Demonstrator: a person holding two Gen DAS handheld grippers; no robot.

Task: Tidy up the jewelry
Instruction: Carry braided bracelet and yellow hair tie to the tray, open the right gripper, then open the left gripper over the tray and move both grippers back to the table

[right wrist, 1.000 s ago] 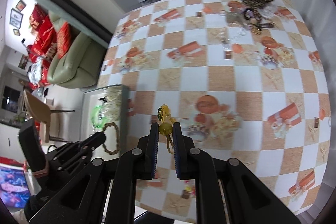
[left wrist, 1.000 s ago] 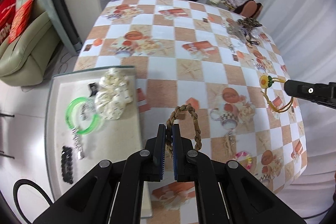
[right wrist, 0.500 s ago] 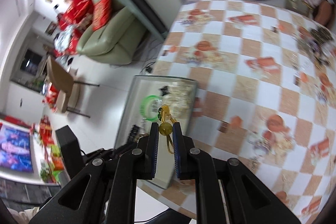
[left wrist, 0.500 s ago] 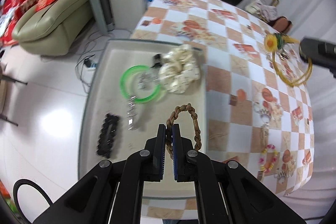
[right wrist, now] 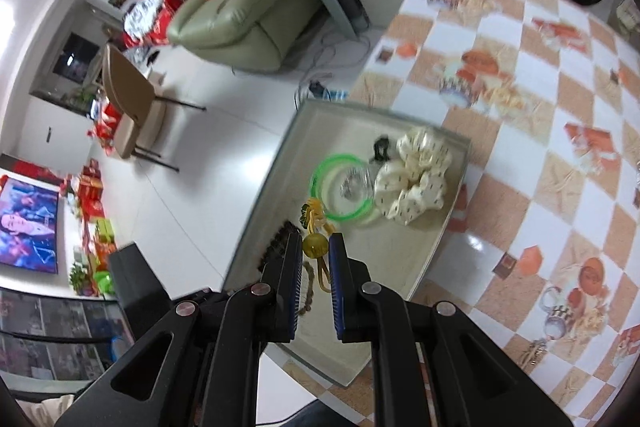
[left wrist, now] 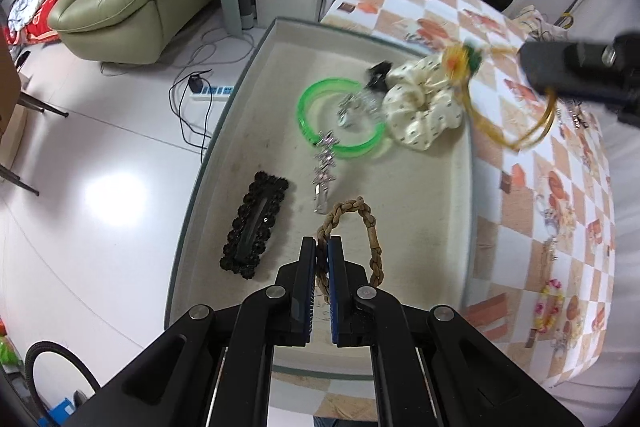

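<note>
Table [left wrist: 520, 155] runs off to my three o'clock; the tray [left wrist: 400, 131] sits right below me. In it, a cream scrunchie [left wrist: 424, 115] at one o'clock touches the green bangle [left wrist: 340, 123] at twelve, black clip [left wrist: 256, 223] at ten. My left gripper [left wrist: 322, 259] is clenched on the braided bracelet [left wrist: 360, 227]. My right gripper [right wrist: 315, 251] pinches the yellow bracelet [right wrist: 314, 245] by its bead, over the tray.
</note>
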